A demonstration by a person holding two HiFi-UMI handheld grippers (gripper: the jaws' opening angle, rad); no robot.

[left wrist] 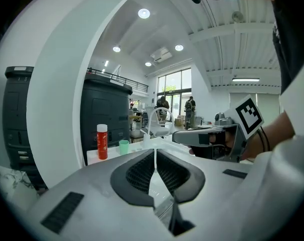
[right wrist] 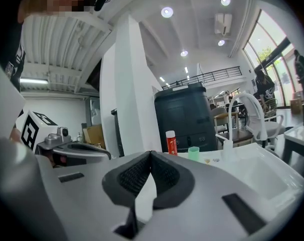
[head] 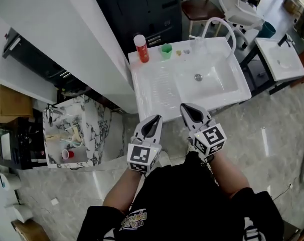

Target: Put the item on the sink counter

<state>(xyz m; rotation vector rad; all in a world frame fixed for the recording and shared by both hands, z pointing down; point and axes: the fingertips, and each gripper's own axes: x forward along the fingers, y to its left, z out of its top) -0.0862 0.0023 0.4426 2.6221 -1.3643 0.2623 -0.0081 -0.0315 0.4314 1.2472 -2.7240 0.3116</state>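
Red bottle [head: 141, 48] is standing upright at the back left corner of the sink counter [head: 153, 87], green cup [head: 166, 50] just beside it. I'm holding both tongs just short of the counter's near edge: left tongs [head: 154, 120] pressed together, empty; right tongs [head: 187, 109] likewise.
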